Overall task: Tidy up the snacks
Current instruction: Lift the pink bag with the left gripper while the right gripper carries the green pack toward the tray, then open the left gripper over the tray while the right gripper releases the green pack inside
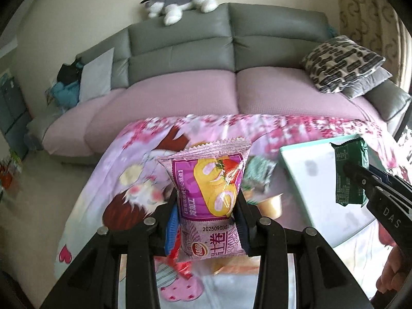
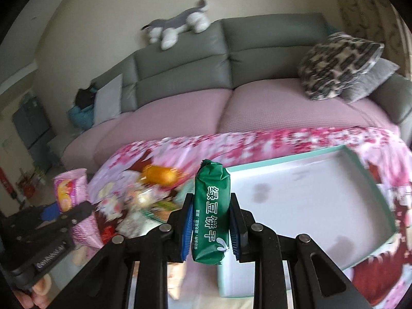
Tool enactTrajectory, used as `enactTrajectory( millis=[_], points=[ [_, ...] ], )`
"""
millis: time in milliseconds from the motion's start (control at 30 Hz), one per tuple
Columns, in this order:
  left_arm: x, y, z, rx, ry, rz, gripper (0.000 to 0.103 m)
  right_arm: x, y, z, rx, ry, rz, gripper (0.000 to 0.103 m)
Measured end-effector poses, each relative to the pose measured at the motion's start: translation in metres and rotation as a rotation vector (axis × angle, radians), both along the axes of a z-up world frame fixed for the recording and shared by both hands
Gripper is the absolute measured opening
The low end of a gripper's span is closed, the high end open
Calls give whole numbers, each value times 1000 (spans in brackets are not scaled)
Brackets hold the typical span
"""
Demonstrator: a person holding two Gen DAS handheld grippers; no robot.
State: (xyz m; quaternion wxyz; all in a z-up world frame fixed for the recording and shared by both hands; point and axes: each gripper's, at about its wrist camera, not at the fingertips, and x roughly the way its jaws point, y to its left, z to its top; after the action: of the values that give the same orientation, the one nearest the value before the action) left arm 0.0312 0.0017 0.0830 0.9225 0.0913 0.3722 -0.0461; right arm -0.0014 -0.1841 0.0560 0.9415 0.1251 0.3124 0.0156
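My left gripper point(image 1: 207, 200) is shut on a pink-purple Swiss roll cake packet point(image 1: 208, 193) and holds it upright above the table. My right gripper point(image 2: 210, 206) is shut on a green mung bean biscuit packet point(image 2: 211, 213), held upright over the near left edge of a mint-rimmed white tray point(image 2: 373, 180). The tray point(image 1: 303, 180) and the right gripper point(image 1: 360, 177) with its green packet point(image 1: 347, 175) also show in the left wrist view. The left gripper point(image 2: 64, 213) with the pink packet point(image 2: 68, 193) shows at the left of the right wrist view.
Loose snacks lie on the pink floral tablecloth point(image 1: 296, 126): a jelly cup point(image 1: 270, 203), an orange packet point(image 2: 161, 175), a red wrapper point(image 1: 180, 265). Behind is a grey-pink sofa point(image 1: 180, 95) with patterned cushions point(image 1: 342, 64) and a plush dog point(image 1: 180, 0).
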Motion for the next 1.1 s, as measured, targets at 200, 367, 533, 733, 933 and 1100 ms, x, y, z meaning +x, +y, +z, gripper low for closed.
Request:
enactTrajectory(
  millis=[200, 367, 533, 733, 933, 1100],
  points=[
    [9, -46, 7, -10, -14, -87, 40, -5, -50, 1, -28, -6, -135, 26],
    [26, -85, 0, -39, -3, -150, 40, -2, -93, -13, -41, 22, -244, 26],
    [45, -124, -24, -46, 52, -207, 40, -2, -131, -34, -48, 65, -335, 26],
    [67, -164, -49, -36, 97, -247, 40, -1, -157, -45, -33, 72, -397, 26],
    [83, -186, -66, -45, 126, -265, 40, 3, -167, -53, -44, 90, -422, 26],
    [91, -200, -75, -36, 137, -276, 40, 7, -174, -58, -53, 108, -439, 26]
  ],
)
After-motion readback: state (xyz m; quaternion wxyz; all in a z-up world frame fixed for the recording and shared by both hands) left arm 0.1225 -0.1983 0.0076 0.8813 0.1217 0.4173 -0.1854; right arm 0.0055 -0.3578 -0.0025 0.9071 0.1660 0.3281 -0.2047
